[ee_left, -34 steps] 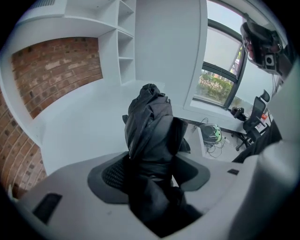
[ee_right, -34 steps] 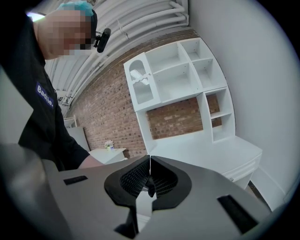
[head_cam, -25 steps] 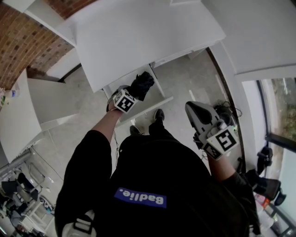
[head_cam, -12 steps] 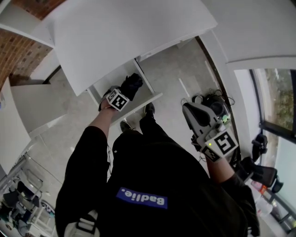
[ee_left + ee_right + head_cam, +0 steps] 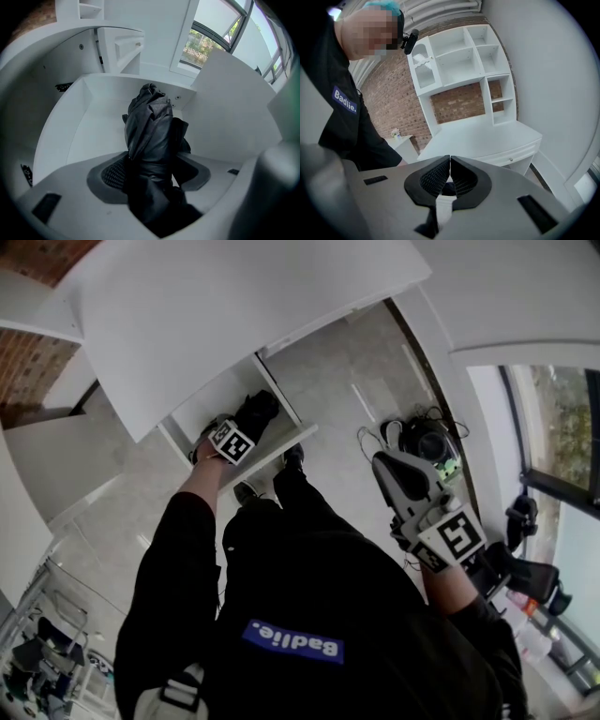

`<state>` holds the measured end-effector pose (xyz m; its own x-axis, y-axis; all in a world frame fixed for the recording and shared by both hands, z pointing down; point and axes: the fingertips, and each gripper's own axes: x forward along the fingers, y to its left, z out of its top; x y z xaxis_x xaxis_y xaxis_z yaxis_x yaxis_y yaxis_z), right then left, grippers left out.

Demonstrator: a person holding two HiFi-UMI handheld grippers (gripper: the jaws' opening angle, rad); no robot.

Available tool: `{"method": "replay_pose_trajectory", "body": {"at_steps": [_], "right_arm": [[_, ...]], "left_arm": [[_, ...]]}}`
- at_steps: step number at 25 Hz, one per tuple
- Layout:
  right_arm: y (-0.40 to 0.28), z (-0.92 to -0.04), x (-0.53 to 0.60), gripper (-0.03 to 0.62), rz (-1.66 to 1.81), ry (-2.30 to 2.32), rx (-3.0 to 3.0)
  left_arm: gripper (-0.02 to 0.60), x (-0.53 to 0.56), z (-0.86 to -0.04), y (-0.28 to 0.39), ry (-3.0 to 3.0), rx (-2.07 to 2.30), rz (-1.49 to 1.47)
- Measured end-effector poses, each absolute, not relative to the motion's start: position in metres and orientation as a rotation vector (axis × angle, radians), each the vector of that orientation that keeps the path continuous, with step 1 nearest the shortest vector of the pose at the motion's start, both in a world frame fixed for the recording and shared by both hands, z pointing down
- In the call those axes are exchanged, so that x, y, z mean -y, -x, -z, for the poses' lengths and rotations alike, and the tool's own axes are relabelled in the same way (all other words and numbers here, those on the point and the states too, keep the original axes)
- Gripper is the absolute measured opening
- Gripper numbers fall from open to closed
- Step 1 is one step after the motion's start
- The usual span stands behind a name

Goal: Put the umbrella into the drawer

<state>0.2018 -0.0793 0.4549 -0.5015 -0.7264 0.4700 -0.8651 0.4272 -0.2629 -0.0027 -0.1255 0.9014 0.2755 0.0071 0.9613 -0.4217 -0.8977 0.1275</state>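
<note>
At the far left of the head view, the person's left arm in a black sleeve [image 5: 178, 549] is reaching down below the edge of one broad white surface [image 5: 234, 315], and the left claw [image 5: 236, 432] is pointing steeply downward over the one open drawer [image 5: 89, 126]. This claw is clamping the one black folded umbrella [image 5: 149, 136]. In the left gripper view the fabric bundle is filling the gap between the two jaws, with one ribbed pad [image 5: 111, 172] showing at its left side. The umbrella is standing out from the jaws into the drawer's white interior, ringed by its walls. Whether its far end is touching the bottom I cannot tell. Just right of the drawer front, two dark shoes [image 5: 292, 457] are showing on the pale floor [image 5: 347, 418]. Farther right, one dark tangle of cables [image 5: 422, 439] is lying on that floor beside the wall. At the right, the right claw [image 5: 450, 161] is hanging well apart from the drawer. Its two jaws are pressing tip to tip with nothing between them. Its own view is looking across at a white shelving unit [image 5: 464, 56] rising from the surface in front of a brick wall [image 5: 459, 101].
</note>
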Motion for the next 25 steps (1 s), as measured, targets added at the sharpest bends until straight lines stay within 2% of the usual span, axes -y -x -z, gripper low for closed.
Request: {"method": "replay_pose_trajectory", "body": {"at_steps": [10, 15, 25], "right_arm": [[-0.205, -0.46, 0.08, 0.031, -0.689, -1.364, 2.369], [-0.199, -0.455, 0.083, 0.031, -0.675, -1.36, 2.393], [-0.165, -0.436, 0.084, 0.031, -0.647, -1.295, 2.505]], "left_arm": [[0.281, 0.12, -0.924, 0.008, -2.133, 0.347, -1.766], [0.313, 0.118, -0.916, 0.008, -2.139, 0.339, -1.77], [0.317, 0.144, -0.813, 0.009, -2.237, 0.573, -1.375]]}}
